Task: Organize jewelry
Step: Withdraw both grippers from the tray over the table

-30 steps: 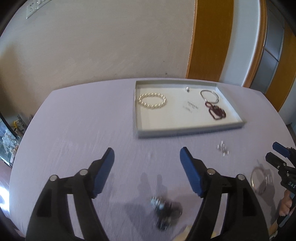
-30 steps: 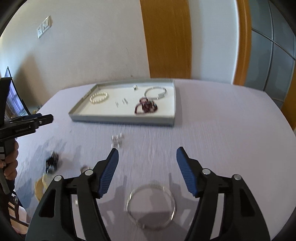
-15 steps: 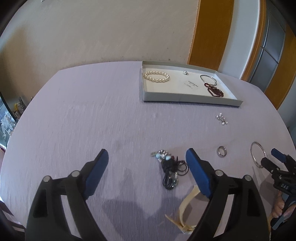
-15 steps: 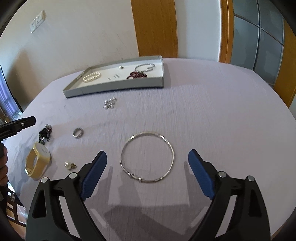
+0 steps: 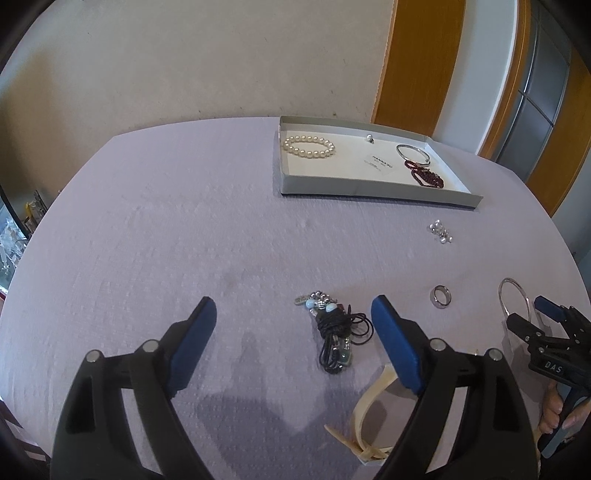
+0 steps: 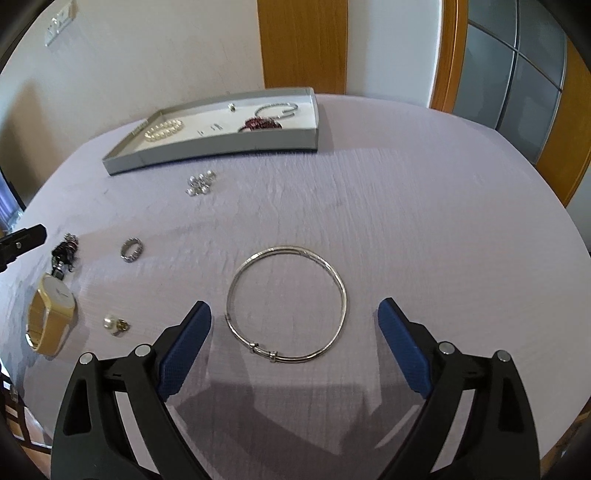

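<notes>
Having drawn back from the tray (image 6: pixel 221 155), both grippers' fingers stood wide, empty; silver bangle (image 6: pixel 287 302) lay at 12 o'clock, ungrasped.

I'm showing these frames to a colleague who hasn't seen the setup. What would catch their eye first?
Probably the large silver bangle lying flat on the lilac table, right between the open right gripper fingers. Next, the grey tray at the far edge holding a pearl bracelet, and the gold watch at left.

Lilac-clothed round table (image 6: pixel 406 206), cream wall (image 5: pixel 184 62), wooden door frame (image 6: pixel 303 44), wall socket (image 6: pixel 59 24).
</notes>
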